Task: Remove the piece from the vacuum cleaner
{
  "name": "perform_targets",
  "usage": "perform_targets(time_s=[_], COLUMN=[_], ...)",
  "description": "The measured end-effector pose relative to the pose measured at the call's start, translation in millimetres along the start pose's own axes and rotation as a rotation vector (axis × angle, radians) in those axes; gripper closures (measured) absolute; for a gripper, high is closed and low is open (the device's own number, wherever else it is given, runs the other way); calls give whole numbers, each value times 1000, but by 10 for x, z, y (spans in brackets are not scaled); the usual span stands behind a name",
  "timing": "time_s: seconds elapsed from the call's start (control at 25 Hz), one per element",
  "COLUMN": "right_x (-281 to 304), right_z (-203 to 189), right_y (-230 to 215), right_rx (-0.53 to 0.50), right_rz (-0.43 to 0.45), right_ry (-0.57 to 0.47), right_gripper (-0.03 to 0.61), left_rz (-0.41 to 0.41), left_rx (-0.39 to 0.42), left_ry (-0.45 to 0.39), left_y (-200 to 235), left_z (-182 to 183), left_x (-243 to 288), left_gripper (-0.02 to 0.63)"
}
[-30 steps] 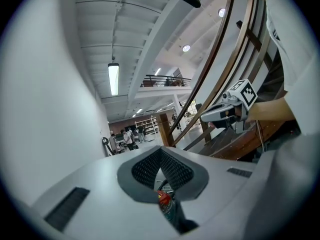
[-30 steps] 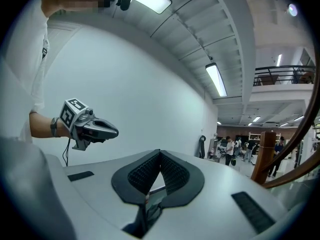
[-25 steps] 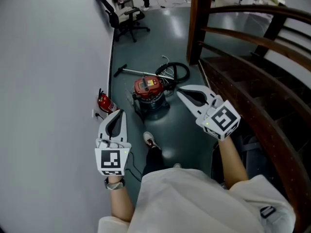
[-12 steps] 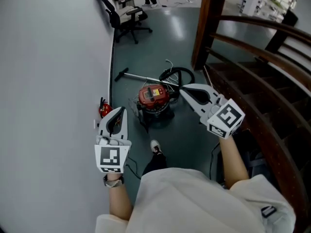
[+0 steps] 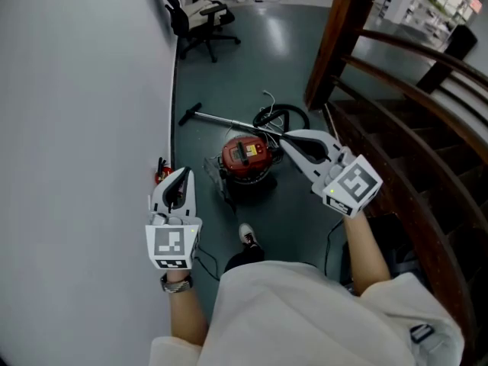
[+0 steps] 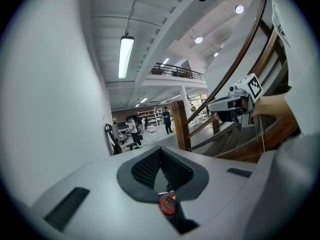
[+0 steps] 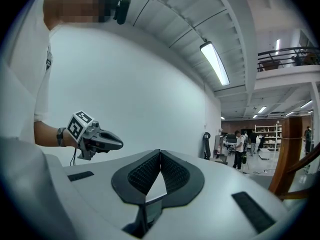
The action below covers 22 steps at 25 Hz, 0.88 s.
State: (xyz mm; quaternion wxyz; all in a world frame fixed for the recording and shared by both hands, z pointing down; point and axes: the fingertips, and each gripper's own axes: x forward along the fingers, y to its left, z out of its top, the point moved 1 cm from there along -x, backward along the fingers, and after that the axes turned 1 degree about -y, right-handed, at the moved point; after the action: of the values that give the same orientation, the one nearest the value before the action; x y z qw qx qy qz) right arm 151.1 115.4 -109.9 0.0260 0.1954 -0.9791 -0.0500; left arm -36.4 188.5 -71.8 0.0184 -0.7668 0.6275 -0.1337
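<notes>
1. Both grippers have advanced with the walker; the red vacuum cleaner (image 5: pixel 245 157) stands on the floor ahead, between the left gripper (image 5: pixel 181 175) and the right gripper (image 5: pixel 286 137), well apart from both.
2. Fingers on each are pressed together, holding nothing; they should part before reaching down.
3. Which piece detaches is too small to tell; the right gripper partly hides the hose (image 5: pixel 280 116).
</notes>
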Motion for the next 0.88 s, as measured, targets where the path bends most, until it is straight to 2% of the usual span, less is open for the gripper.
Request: perform_targets(time_s=[0.12,0.28,0.56,0.88], right_x=[194,443,721,993], right_z=[-115,-243,-474,-868], right_y=[-111,-194,-469,-674], right_rx=[-6,22,77,123], right_rz=[-34,-42,-141,-129], right_ry=[8,37,54,128], right_gripper=[549,549,549,548], left_rz=[-7,-13,-18,-20], left_rx=[-42,-41,-37,-44], left_ry=[-1,32,79,111], left_y=[150,320,546,681], left_z=[-132,-295,-560,-787], left_x=[124,292,504,778], left_gripper=[612,612,612,612])
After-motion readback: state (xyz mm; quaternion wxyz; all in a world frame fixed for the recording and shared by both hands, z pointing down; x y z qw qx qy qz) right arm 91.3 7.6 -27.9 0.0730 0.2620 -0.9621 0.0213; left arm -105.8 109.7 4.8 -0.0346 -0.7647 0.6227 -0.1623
